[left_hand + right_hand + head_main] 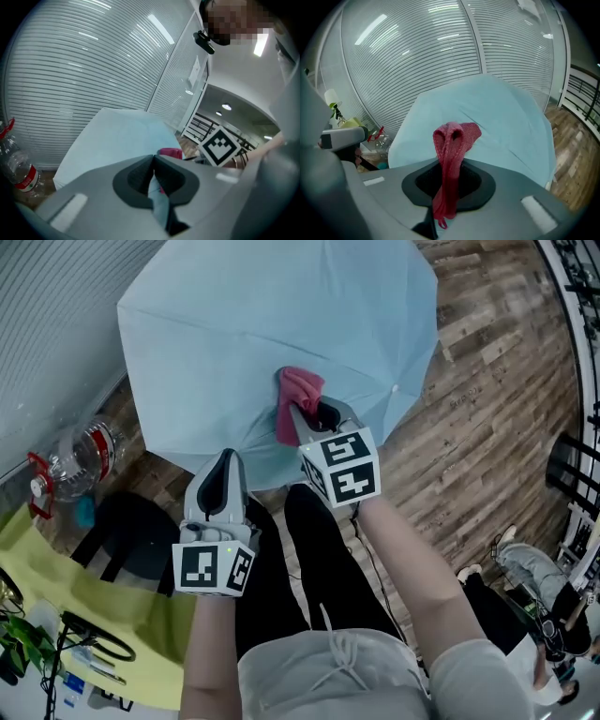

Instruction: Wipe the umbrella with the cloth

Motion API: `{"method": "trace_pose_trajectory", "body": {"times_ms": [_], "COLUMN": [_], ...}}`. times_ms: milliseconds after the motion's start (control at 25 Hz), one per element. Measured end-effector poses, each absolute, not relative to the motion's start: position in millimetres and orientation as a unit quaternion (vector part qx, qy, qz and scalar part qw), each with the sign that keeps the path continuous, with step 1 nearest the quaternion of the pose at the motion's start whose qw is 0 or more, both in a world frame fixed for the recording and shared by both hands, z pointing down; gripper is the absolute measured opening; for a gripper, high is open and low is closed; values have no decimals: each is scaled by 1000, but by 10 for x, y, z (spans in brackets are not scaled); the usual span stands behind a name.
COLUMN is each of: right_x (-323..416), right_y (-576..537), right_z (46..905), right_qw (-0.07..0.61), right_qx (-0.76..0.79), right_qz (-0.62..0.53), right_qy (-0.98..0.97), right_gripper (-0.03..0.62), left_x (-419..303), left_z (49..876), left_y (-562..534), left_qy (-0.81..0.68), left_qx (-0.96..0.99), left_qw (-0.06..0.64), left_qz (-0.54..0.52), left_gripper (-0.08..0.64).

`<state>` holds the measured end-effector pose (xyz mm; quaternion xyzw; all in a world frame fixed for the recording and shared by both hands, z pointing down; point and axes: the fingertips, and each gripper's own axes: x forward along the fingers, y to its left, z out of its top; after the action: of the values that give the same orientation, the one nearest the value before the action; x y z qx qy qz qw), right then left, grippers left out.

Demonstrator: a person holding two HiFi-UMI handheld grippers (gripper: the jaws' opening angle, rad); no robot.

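Umbrella [281, 324] is seen opened over the wooden floor [487, 418], its pale blue canopy facing the head camera. Left tool [153, 168] is clenched on a fold of canopy fabric at the umbrella's near edge. Right tool [449, 180] is closed on the red cloth [452, 140], held over the canopy just inside that near edge; contact cannot be confirmed. A plastic bottle [80, 460] is noted left of the umbrella.
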<state>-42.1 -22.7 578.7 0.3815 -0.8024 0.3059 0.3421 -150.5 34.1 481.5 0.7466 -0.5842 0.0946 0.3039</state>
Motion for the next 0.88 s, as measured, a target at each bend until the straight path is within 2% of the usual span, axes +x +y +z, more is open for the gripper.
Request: {"method": "trace_pose_trajectory", "body": {"times_ms": [880], "right_x": [1344], "right_y": [-389], "right_z": [6367], "right_qw": [341], "right_qx": [455], "right_qz": [363], "right_qy": [-738], "right_gripper": [57], "left_x": [-331], "left_z": [5229], "left_y": [94], "left_qy": [-535], "left_qx": [769], "left_qw": [314], "left_qz": [154], "left_gripper": [8]}}
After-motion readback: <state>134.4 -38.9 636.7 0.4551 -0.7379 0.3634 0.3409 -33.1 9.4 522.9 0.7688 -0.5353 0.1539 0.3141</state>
